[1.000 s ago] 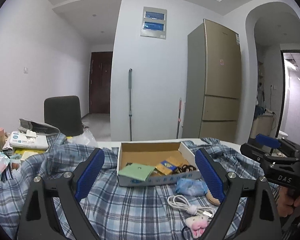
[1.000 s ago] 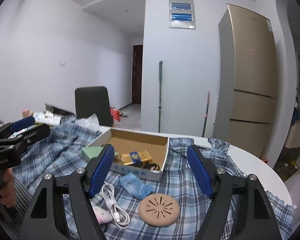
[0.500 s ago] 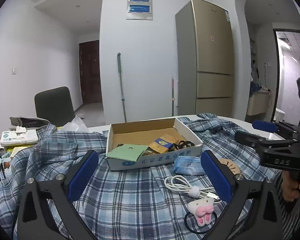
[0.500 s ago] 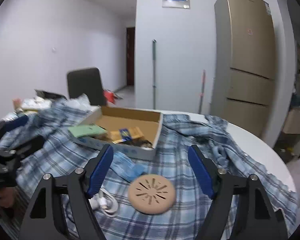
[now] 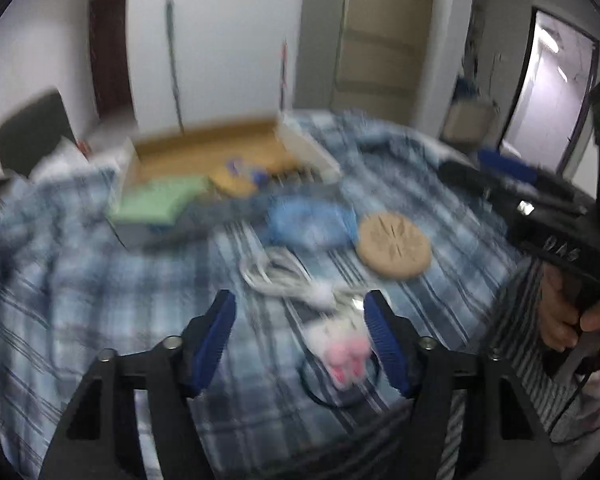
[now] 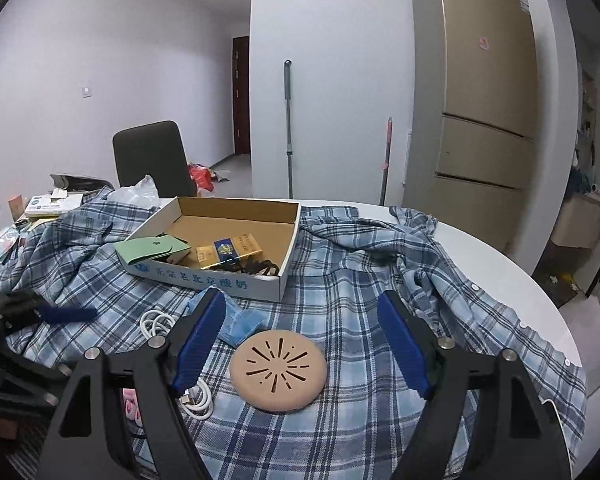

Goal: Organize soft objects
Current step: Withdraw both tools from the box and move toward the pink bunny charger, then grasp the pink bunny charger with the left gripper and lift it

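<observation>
- We judge the step in hand to be the approach: the left gripper (image 5: 298, 330) tilts down over the pink-and-white plush toy (image 5: 342, 350) on the plaid-covered bench (image 6: 340, 280), its jaws closing around the toy, pads not yet pressing (as far as the blur lets us tell).
- The right gripper (image 6: 300, 330) hovers with jaws wide and empty over the tan round pad (image 6: 278, 370).
- Next, we would settle lower, squeeze gently, then carry the toy to the cardboard box (image 6: 288, 252).
- Blue Chinese lettering runs along the box front; "DAS" shows on the right gripper's body.
</observation>
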A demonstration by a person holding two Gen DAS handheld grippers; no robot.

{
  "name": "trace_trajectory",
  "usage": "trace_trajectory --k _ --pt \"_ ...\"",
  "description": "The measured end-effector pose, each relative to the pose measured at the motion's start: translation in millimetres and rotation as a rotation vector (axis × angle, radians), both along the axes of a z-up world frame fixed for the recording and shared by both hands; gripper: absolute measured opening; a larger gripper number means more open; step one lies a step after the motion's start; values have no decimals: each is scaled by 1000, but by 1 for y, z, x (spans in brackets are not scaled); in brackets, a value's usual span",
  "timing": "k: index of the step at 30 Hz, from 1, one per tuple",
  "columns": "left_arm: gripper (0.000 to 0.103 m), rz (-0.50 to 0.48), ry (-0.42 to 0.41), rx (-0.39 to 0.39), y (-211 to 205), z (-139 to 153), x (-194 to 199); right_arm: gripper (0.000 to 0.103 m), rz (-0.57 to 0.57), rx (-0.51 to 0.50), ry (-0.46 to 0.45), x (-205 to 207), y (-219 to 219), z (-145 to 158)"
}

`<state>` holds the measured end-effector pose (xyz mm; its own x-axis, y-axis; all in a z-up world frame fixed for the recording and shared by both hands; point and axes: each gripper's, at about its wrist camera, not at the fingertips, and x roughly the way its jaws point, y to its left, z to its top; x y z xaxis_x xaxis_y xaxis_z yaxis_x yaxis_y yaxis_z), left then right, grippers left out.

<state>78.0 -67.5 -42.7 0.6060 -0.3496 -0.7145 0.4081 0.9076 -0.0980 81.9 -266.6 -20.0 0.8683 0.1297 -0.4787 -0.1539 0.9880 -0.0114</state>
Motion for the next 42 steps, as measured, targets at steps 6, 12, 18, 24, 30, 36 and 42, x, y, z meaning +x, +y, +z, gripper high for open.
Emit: trace_trajectory --k 6,12,18,24,30,36,42 --pt "66 -19 180 21 -17 -26 11 77 7 -1 4 0 1 -1" --pt "66 -37 203 34 -23 -42 10 77 16 -16 27 4 5 -5" --pt "37 -49 177 43 -23 -42 8 77 18 -24 59 8 7 -10" --pt "36 -20 73 40 -13 -23 3 77 19 -23 62 8 8 -10" --pt "36 31 -82 8 5 0 6 77 23 -6 73 10 5 -10" --pt "36 83 -188 -38 15 23 14 77 45 80 217 32 -8 -6" --pt "36 145 -291 -84 19 43 21 77 78 11 259 53 3 -8"
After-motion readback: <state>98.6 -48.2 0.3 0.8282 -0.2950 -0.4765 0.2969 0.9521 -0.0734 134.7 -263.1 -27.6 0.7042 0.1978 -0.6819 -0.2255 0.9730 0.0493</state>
